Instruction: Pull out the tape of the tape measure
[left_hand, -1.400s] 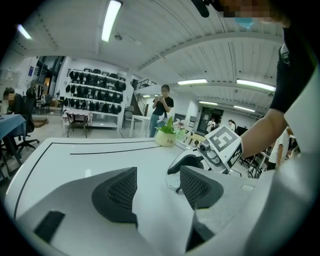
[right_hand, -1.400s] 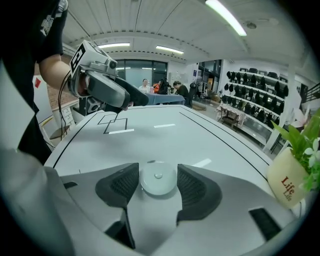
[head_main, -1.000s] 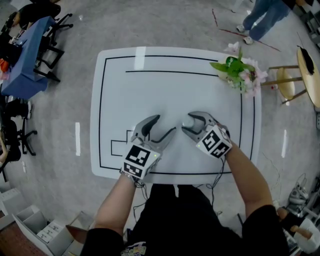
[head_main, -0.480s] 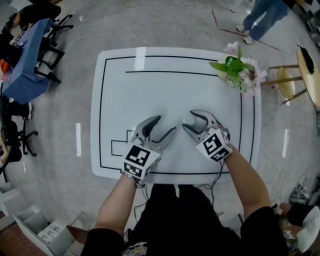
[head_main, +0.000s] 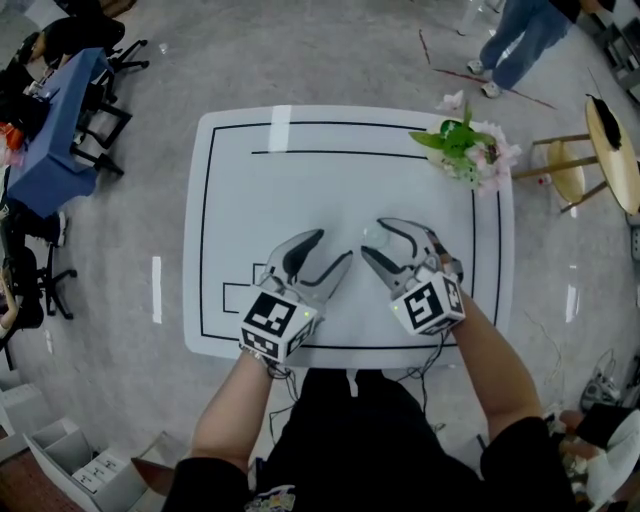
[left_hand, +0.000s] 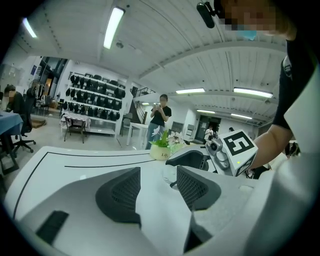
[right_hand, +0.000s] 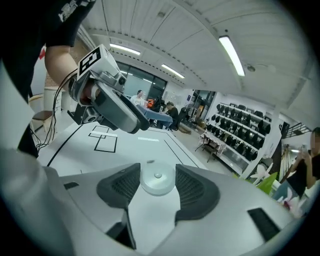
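A round white tape measure (head_main: 377, 237) sits between the pads of my right gripper (head_main: 383, 247), which is shut on it and holds it above the white table (head_main: 250, 190). In the right gripper view the disc (right_hand: 157, 181) fills the gap between the two dark pads. My left gripper (head_main: 326, 252) hovers just left of it. Its jaws are open and have just been closing, with nothing between them. In the left gripper view the tape measure (left_hand: 170, 176) shows a little beyond my left gripper's (left_hand: 159, 176) tips, with the right gripper's finger (left_hand: 192, 158) behind it.
A pot of flowers (head_main: 462, 150) stands at the table's far right corner. Black lines and a small rectangle (head_main: 240, 296) mark the tabletop. A wooden stool (head_main: 570, 170) stands to the right, chairs and a blue-covered table (head_main: 60, 110) to the left, and a person's legs (head_main: 520, 40) beyond.
My right gripper has lifted off the table with the tape measure and rolled a little. My left gripper has risen slightly beside it.
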